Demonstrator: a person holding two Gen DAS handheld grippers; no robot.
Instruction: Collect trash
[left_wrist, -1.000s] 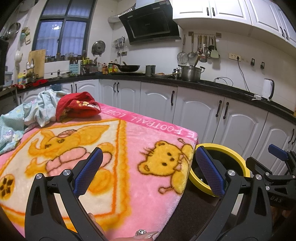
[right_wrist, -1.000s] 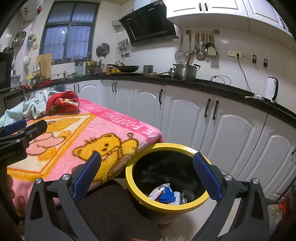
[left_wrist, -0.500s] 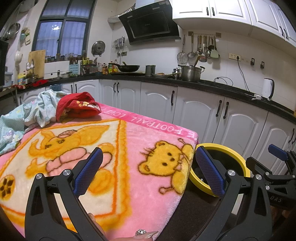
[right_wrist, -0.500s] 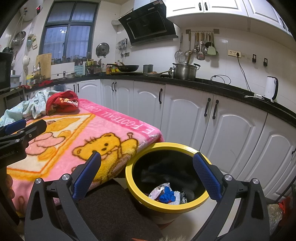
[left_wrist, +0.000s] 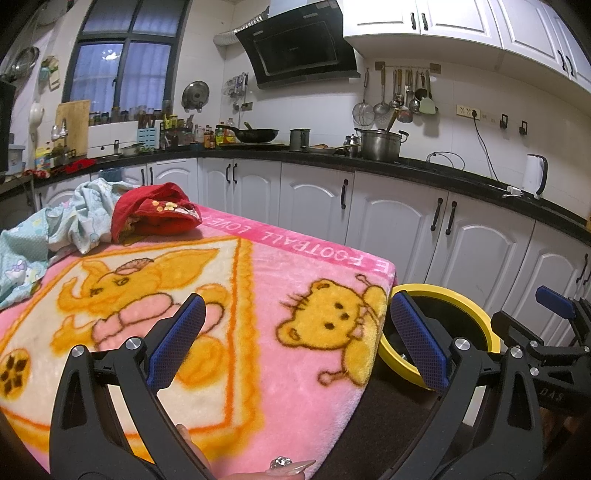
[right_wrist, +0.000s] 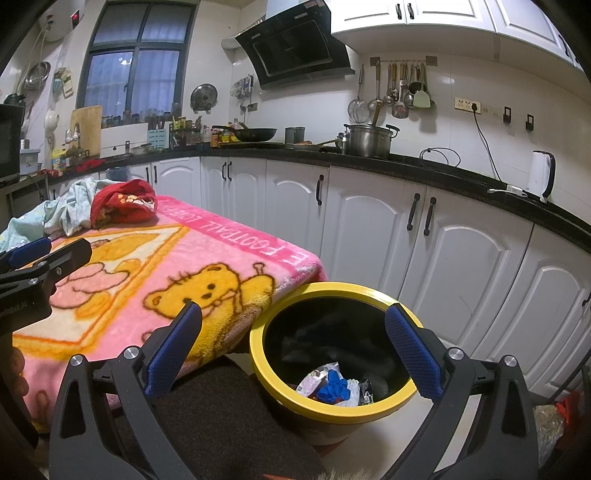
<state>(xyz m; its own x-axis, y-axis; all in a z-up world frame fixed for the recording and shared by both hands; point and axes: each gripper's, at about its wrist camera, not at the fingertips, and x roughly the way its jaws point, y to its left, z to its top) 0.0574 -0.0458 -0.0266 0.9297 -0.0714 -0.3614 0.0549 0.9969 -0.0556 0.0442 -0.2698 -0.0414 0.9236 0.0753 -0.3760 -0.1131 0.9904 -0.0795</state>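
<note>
Right now both claws stand wide open with nothing between their blue pads. The left claw (left_wrist: 295, 339) hangs over a pink blanket (left_wrist: 258, 295) printed with a yellow bear, and that bear sits just ahead of it, between the fingers. Far ahead and to its left lie a red cloth (left_wrist: 155, 214) and, beside that, a pale patterned cloth (left_wrist: 55, 229), both on the blanket's far end. A fingertip with a long nail and a ring (only partly in view) shows at the bottom edge of the left camera.

The right claw (right_wrist: 293, 347) hovers above a yellow-rimmed bin (right_wrist: 288, 398) that stands on the floor against the blanket's hanging corner. Trash (right_wrist: 332, 384) lies at the bottom of the bin, just ahead of and below the claw, nearer its right finger: crumpled wrappers and something bright blue. Beyond both claws run white cabinets (right_wrist: 369, 229) under a dark counter.
</note>
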